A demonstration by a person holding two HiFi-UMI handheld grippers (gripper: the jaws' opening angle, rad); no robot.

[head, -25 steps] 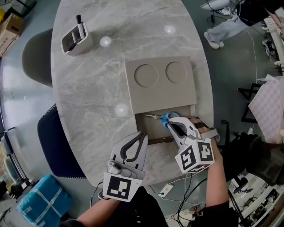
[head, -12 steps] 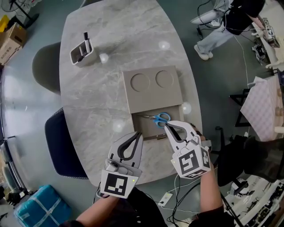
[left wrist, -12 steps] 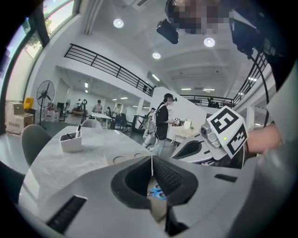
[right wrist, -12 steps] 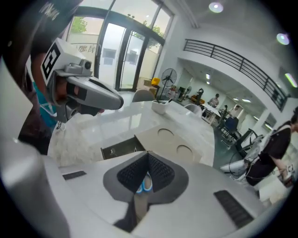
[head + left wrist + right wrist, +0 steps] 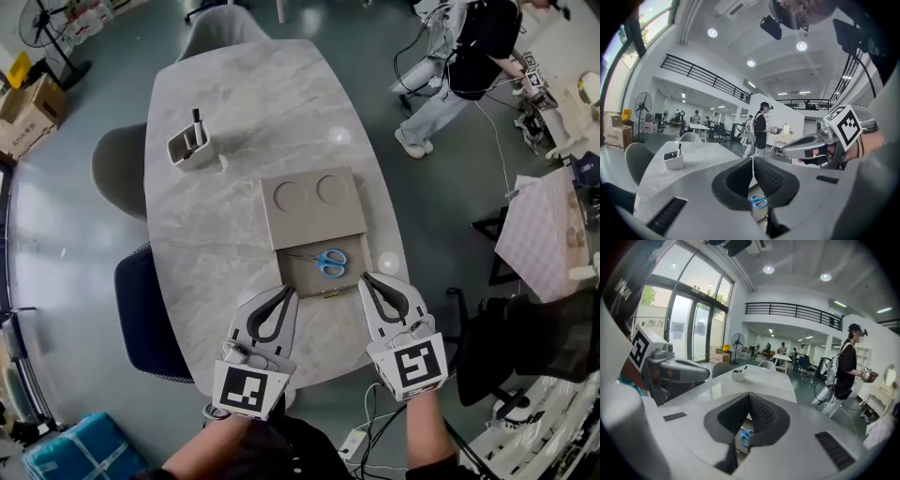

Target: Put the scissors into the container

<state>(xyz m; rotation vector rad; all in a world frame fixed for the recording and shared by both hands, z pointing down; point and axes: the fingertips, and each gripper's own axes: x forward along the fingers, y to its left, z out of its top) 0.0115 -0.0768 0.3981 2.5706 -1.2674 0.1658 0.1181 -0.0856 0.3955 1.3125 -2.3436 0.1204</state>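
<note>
The blue-handled scissors [image 5: 328, 262] lie flat in the open drawer [image 5: 305, 277] of the tan container [image 5: 314, 211], whose top has two round recesses. Both grippers hover over the table's near edge, short of the drawer. My left gripper [image 5: 286, 292] is shut and empty, to the left of the drawer's front. My right gripper [image 5: 367, 279] is shut and empty, just right of the drawer. The scissors [image 5: 758, 201] show below the shut left gripper [image 5: 752, 159], and the scissors [image 5: 745, 437] show again below the shut right gripper [image 5: 750, 394].
A white pen holder [image 5: 190, 148] stands on the far left of the oval marble table [image 5: 234, 112]. A grey chair [image 5: 117, 169] and a dark blue chair [image 5: 141, 309] sit along the left side. A person [image 5: 459, 56] stands at the far right.
My right gripper has drawn back from the scissors' handles, which stay in the drawer. Both grippers have risen and come toward me; the table looks smaller in the head view.
</note>
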